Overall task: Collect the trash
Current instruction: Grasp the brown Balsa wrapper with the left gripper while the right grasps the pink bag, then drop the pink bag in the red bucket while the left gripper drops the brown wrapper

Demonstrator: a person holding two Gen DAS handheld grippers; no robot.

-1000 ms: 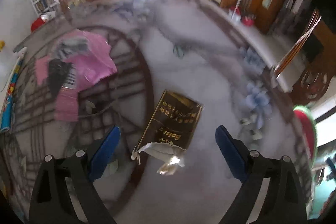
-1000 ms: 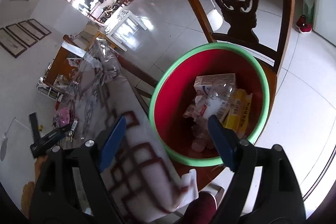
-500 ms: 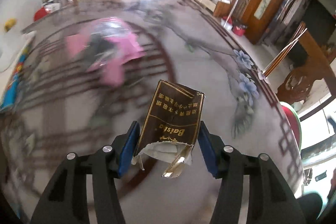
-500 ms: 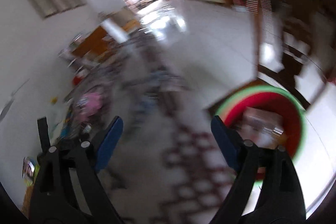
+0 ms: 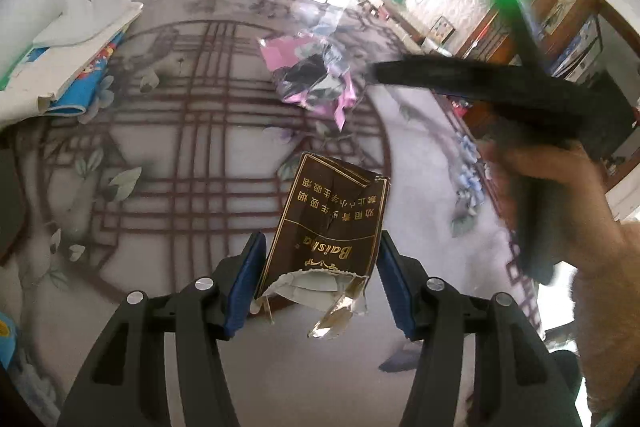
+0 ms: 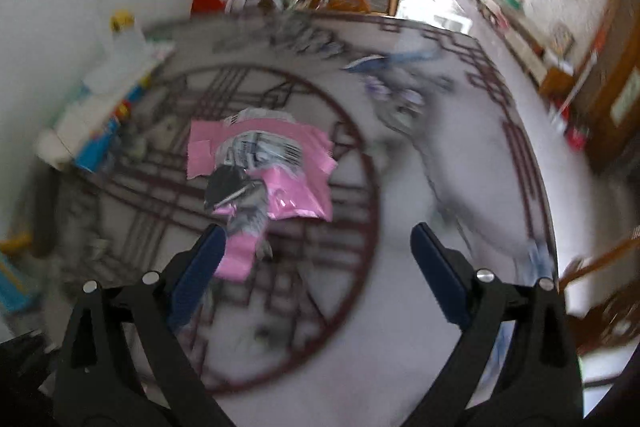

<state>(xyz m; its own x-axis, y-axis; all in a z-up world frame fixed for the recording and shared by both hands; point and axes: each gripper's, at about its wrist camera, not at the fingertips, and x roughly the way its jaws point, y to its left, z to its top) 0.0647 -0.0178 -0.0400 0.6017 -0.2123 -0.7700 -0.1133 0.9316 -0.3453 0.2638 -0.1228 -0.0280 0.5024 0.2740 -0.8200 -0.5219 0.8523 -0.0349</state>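
Dark brown with gold lettering, that's the torn cigarette pack (image 5: 332,223) the left gripper (image 5: 320,283) has clamped between its blue pads (image 5: 248,281); both pads press on the pack's sides and it sits lifted clear of the table (image 5: 168,131), tilted, with the ripped end and a bit of foil hanging toward the camera (the print reads upside down from this side); the jaws closed on it within the last second and now sit steady. Further back on the patterned tabletop lies a crumpled pink wrapper (image 5: 312,75) with black and grey bits mixed in; at the left edge there's a stack of white paper and a blue printed sheet (image 5: 80,83).

The right gripper (image 6: 316,263) is spread wide with nothing between its pads, and its jaws have just been opening further; its view is quite blurred, but the same pink wrapper (image 6: 280,163) lies just ahead of the left fingertip (image 6: 200,263). In the left camera the right gripper's black body (image 5: 500,95) and the hand (image 5: 560,211) holding it cross the right side, above the table.
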